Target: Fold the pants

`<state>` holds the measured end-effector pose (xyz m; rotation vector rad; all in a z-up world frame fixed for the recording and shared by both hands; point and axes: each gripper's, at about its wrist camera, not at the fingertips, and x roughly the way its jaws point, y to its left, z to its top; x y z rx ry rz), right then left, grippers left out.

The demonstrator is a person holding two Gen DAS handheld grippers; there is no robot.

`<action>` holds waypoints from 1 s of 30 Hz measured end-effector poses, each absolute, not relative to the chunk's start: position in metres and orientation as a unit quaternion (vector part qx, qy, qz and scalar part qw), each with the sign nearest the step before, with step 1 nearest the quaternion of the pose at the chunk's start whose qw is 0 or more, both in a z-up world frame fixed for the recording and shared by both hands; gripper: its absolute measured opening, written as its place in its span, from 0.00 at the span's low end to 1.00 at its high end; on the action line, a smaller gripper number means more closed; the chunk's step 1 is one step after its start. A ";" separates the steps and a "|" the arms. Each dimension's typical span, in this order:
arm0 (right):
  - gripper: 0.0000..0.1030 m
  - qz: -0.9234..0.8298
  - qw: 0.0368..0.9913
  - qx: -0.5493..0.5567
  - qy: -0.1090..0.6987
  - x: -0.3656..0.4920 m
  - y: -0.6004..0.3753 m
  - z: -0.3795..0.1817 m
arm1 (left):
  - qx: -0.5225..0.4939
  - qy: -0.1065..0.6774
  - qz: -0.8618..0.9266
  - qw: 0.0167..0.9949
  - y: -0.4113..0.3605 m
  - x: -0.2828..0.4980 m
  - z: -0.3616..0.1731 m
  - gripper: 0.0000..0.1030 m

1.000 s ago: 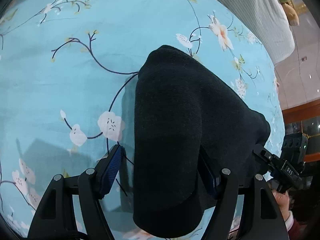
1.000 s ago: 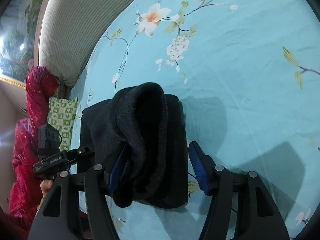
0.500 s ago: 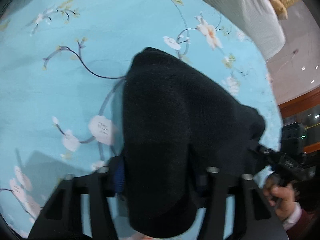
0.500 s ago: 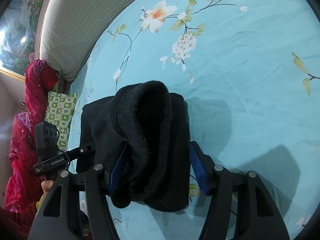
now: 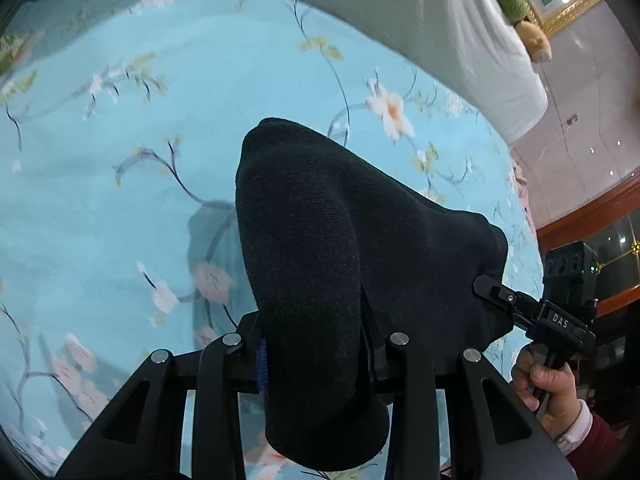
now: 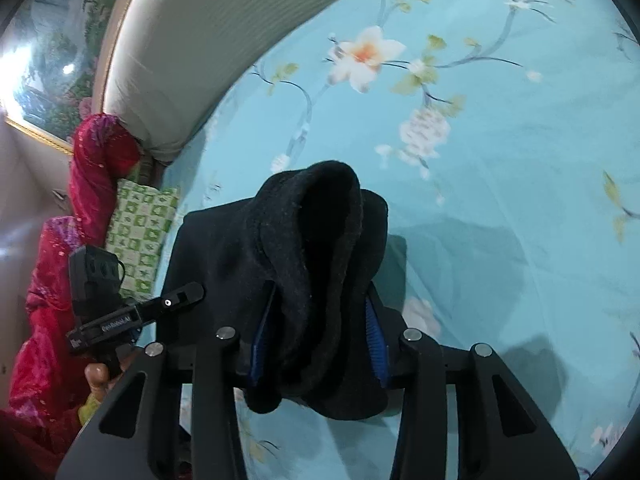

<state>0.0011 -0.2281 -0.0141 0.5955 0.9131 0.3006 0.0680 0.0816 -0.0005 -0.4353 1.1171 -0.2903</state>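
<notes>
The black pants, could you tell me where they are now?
The black pants are bunched between both closing grippers, left gripper and right gripper, above the floral sheet.

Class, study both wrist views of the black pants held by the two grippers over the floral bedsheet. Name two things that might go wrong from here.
1. The black pants sit bunched thick between the closing jaws of the left gripper; an inner layer may slip out.
2. The right gripper, also closing, holds a rolled wad above the floral sheet; the fold may land uneven.

Bed w/ blue floral sheet (image 5: 120, 208); striped pillow (image 6: 224, 40) at head.
</notes>
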 end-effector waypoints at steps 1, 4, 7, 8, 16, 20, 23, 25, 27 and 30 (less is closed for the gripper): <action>0.41 0.148 0.846 0.278 0.431 0.007 -0.225 -0.012 | -0.209 0.519 -0.133 0.818 0.089 0.071 0.003 0.33; 0.41 0.167 0.847 0.266 0.428 0.027 -0.213 -0.005 | -0.218 0.511 -0.122 0.823 0.107 0.077 0.008 0.33; 0.41 0.190 0.845 0.258 0.429 0.055 -0.200 -0.001 | -0.224 0.503 -0.107 0.828 0.127 0.086 0.011 0.33; 0.41 0.197 0.843 0.254 0.431 0.065 -0.195 -0.001 | -0.227 0.502 -0.101 0.828 0.134 0.090 0.011 0.33; 0.41 0.223 0.832 0.232 0.453 0.110 -0.165 -0.010 | -0.233 0.507 -0.071 0.827 0.169 0.102 -0.003 0.33; 0.42 0.217 0.824 0.225 0.473 0.121 -0.161 -0.023 | -0.241 0.518 -0.067 0.818 0.175 0.100 -0.021 0.35; 0.45 0.214 0.819 0.223 0.484 0.124 -0.164 -0.031 | -0.241 0.519 -0.065 0.818 0.175 0.098 -0.029 0.41; 0.47 0.216 0.818 0.219 0.487 0.125 -0.165 -0.033 | -0.244 0.520 -0.064 0.816 0.180 0.097 -0.034 0.44; 0.48 0.217 0.819 0.211 0.488 0.126 -0.166 -0.035 | -0.246 0.519 -0.063 0.816 0.182 0.097 -0.037 0.49; 0.52 0.219 0.818 0.213 0.488 0.127 -0.170 -0.038 | -0.235 0.519 -0.059 0.820 0.180 0.098 -0.041 0.57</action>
